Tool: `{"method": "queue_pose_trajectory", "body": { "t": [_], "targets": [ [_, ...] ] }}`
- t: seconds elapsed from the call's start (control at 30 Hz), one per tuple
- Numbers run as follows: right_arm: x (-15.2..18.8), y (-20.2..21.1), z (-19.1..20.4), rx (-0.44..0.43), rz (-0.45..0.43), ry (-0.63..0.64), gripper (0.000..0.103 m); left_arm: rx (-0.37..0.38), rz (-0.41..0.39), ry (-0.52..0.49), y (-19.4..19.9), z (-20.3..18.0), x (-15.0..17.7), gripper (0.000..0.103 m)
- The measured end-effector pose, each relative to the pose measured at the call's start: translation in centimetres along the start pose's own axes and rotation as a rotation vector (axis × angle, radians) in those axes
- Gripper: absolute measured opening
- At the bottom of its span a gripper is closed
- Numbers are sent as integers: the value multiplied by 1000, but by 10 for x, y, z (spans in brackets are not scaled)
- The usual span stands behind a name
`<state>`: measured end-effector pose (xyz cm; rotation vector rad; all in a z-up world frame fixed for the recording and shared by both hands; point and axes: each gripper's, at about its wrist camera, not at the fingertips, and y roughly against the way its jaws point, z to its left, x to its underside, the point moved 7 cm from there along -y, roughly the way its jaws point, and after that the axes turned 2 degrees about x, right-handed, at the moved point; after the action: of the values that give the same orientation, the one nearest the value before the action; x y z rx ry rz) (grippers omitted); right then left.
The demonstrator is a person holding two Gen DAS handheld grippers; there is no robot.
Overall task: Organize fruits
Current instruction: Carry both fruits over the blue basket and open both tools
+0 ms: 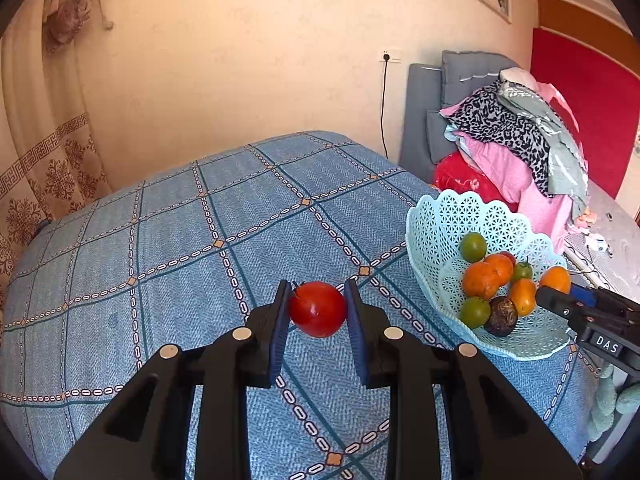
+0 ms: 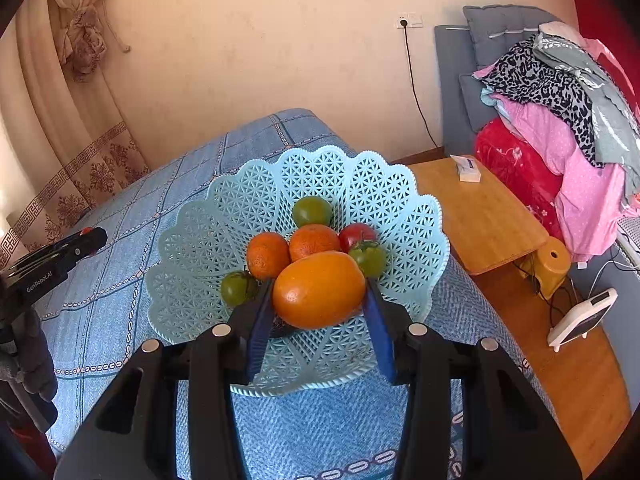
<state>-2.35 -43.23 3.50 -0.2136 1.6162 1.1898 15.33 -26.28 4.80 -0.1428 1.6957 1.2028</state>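
Note:
My left gripper [image 1: 317,287] is shut on a red tomato [image 1: 318,310], held above the blue patterned bedspread [image 1: 180,240]. To its right stands a pale blue lattice basket [image 1: 440,216] with several oranges, green tomatoes and a dark passion fruit [image 1: 501,316]. In the right wrist view my right gripper [image 2: 319,285] is shut on a large orange fruit [image 2: 319,292] over the near side of the basket [image 2: 320,160]. The left wrist view shows the right gripper [image 1: 560,300] at the basket's right rim with that orange fruit [image 1: 555,279]. The left gripper [image 2: 92,240] shows at the left edge.
A wooden side table [image 2: 480,216] with a small white box [image 2: 468,168] stands right of the bed. Behind it is a pile of clothes [image 2: 560,120] on a grey seat. A yellow stool [image 2: 550,264] and a white device [image 2: 580,316] sit on the floor. A curtain [image 1: 52,152] hangs left.

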Motion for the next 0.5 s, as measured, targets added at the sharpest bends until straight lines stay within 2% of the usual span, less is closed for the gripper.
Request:
{"method": "queue_pose_trajectory", "body": {
  "t": [0.2, 0.27, 0.3, 0.5],
  "targets": [
    [-1, 3, 0, 6, -12, 30, 46, 23, -1, -16, -6, -22, -8, 27],
    [-2, 6, 0, -11, -24, 25, 58, 35, -3, -19, -8, -28, -10, 27],
    [-3, 7, 0, -9, -29, 26, 60, 42, -3, -21, -9, -32, -12, 27],
    [-7, 17, -1, 1, -60, 19, 62, 74, -1, -34, -15, -49, -16, 27]
  ]
}}
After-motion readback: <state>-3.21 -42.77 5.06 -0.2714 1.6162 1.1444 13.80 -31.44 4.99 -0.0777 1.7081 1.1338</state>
